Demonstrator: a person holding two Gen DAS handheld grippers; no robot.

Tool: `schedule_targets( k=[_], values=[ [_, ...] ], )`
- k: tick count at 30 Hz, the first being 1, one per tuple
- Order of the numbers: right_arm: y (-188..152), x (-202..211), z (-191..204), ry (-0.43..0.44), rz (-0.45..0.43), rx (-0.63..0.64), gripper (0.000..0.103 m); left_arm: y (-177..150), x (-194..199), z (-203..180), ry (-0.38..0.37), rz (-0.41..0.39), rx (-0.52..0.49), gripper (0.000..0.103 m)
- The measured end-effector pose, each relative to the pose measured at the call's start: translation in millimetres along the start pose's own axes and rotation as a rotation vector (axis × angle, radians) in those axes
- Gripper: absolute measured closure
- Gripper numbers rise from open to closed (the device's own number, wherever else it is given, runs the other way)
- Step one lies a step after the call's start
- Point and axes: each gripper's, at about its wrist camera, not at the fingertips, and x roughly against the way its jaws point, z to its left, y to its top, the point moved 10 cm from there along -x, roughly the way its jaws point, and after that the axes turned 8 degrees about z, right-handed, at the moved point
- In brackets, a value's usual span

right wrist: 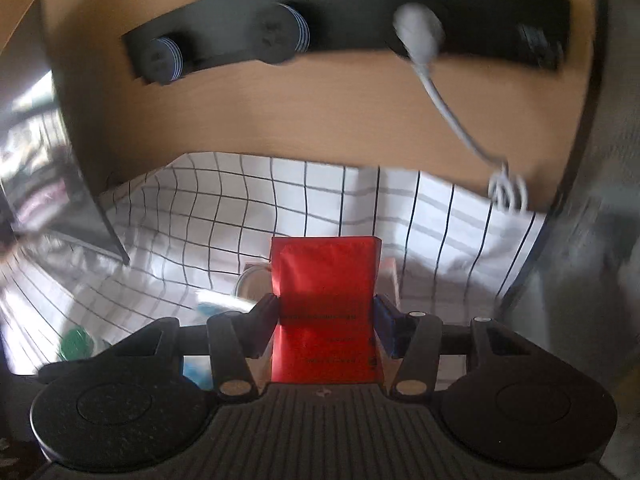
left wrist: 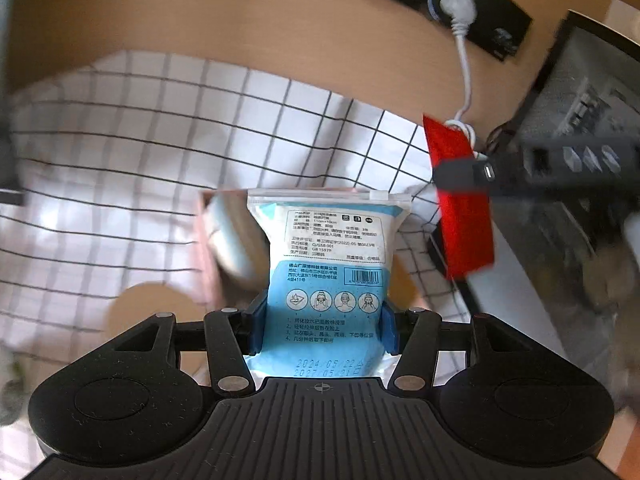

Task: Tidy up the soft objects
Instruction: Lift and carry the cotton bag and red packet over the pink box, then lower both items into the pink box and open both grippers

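Note:
My left gripper [left wrist: 322, 322] is shut on a blue and white pack of cotton pads [left wrist: 326, 264], held upright above the checked cloth [left wrist: 160, 140]; its blue pads press the pack's lower sides. My right gripper [right wrist: 326, 322] is shut on a red packet [right wrist: 325, 304], also upright. In the left wrist view the same red packet [left wrist: 460, 200] shows at the right, with the other gripper's dark finger across it. Behind and below the cotton pack lies a pink box [left wrist: 208, 248] with a pale roll in it.
A wooden back panel [right wrist: 320, 112] carries a black socket strip [right wrist: 360, 12] with a white plug [right wrist: 420, 32] and cable. A dark shelf unit [left wrist: 580, 120] stands at the right. A green object [right wrist: 76, 344] lies on the cloth at lower left.

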Motion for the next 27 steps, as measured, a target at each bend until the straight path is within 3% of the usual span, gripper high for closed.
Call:
schedule_targets(
  k=[4,8,12,16,20,25,27],
  values=[
    [3,-30,-16,0.022,0.010,-0.083,0.051,24,-35,6,0.024,0.003,0.023,0.045],
    [13,-60,-22,0.057,0.017,-0.125,0.051,29,-71,10,0.016,0.096,-0.016,0.037],
    [11,-102,-22,0.090,0.089,-0.155,0.055,39,-86,20,0.009,0.114,-0.015,0.036],
    [4,-138,-28,0.104,0.145,-0.193,0.058,43,-83,19,-0.003,0.152,-0.083,0.037],
    [-3,-155,-35,0.092,0.172,-0.216,0.058,48,-54,12,-0.004,0.113,-0.156,0.037],
    [-8,-155,-42,0.092,0.177,-0.249,0.058,64,-23,7,-0.063,-0.010,-0.103,0.041],
    [-6,-147,-44,0.077,0.154,-0.251,0.058,70,-27,6,-0.065,-0.023,-0.085,0.041]
  ],
)
